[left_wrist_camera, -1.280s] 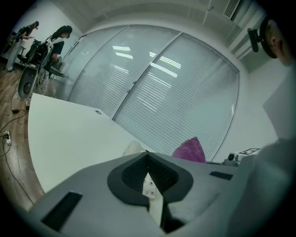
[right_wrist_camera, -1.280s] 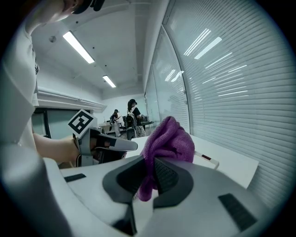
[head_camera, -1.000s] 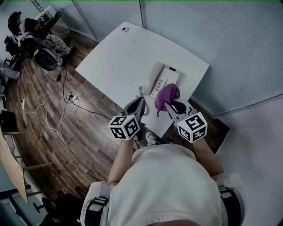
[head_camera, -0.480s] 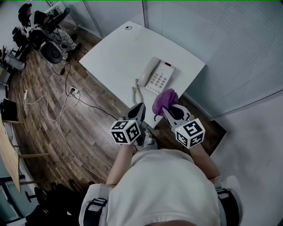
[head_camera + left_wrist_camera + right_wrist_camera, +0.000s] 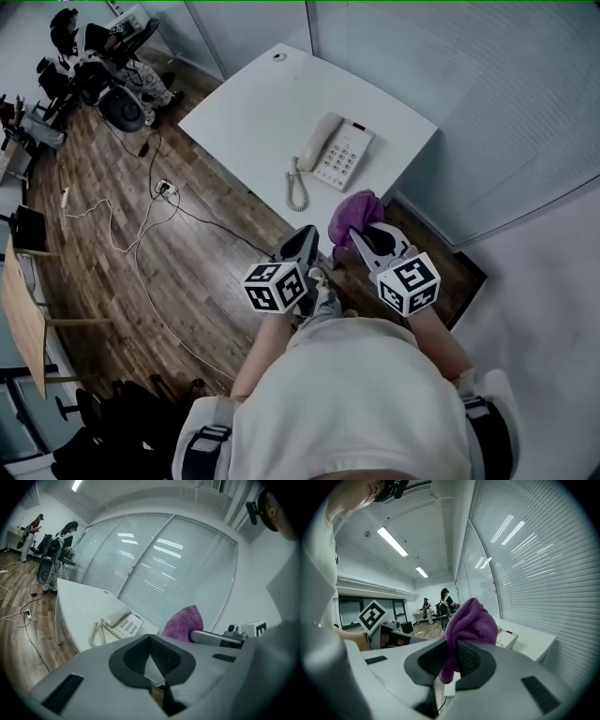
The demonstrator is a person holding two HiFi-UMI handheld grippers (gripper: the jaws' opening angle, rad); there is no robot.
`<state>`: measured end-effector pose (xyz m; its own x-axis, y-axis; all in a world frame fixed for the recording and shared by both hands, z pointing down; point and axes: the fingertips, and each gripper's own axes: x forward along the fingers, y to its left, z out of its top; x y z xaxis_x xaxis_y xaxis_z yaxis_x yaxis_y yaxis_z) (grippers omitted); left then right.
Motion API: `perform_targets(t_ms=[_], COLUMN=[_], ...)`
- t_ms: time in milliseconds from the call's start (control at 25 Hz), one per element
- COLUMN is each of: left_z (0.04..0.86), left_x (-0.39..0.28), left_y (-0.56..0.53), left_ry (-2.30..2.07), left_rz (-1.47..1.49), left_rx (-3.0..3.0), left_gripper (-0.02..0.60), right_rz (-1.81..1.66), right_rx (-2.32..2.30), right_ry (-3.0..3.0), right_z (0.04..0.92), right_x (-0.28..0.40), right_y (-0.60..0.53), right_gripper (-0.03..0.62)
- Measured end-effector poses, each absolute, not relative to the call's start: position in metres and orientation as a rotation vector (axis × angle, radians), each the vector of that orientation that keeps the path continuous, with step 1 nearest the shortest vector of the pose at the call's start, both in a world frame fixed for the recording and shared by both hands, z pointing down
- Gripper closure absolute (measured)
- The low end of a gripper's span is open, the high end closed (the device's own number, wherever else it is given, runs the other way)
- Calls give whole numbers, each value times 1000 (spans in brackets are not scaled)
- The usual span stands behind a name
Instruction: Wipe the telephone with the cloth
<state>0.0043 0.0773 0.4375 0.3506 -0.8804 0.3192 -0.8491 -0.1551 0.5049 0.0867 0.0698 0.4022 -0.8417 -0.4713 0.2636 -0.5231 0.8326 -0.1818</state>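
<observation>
A white telephone (image 5: 333, 153) with a coiled cord lies on the white table (image 5: 253, 103); it also shows in the left gripper view as the telephone (image 5: 119, 623). My right gripper (image 5: 356, 234) is shut on a bunched purple cloth (image 5: 354, 212), held off the table's near edge, short of the phone. In the right gripper view the cloth (image 5: 469, 623) rises from between the pads. My left gripper (image 5: 306, 240) hangs beside it, shut and empty, its jaws meeting at a point in the left gripper view (image 5: 151, 641).
Frosted glass walls with blinds (image 5: 487, 103) stand behind and right of the table. Cables (image 5: 141, 234) and a power strip lie on the wood floor at left. Office chairs and people (image 5: 103, 66) are at the far left corner.
Both grippers have drawn back from the telephone toward the person's body. The cloth that hung over the phone's near end is now off the table's edge.
</observation>
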Motion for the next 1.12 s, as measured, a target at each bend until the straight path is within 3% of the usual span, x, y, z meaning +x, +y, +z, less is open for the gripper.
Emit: perform_targets(t_ms=[1120], left_z=[427], left_x=[4], left_y=[87], left_ry=[-1544], left_rz=[-103], left_rx=[2000], left_gripper=[560], right_rz=[289], right_rx=[803], right_ry=[-2837], right_z=[389], right_x=[87], right_y=[78], right_gripper=[549])
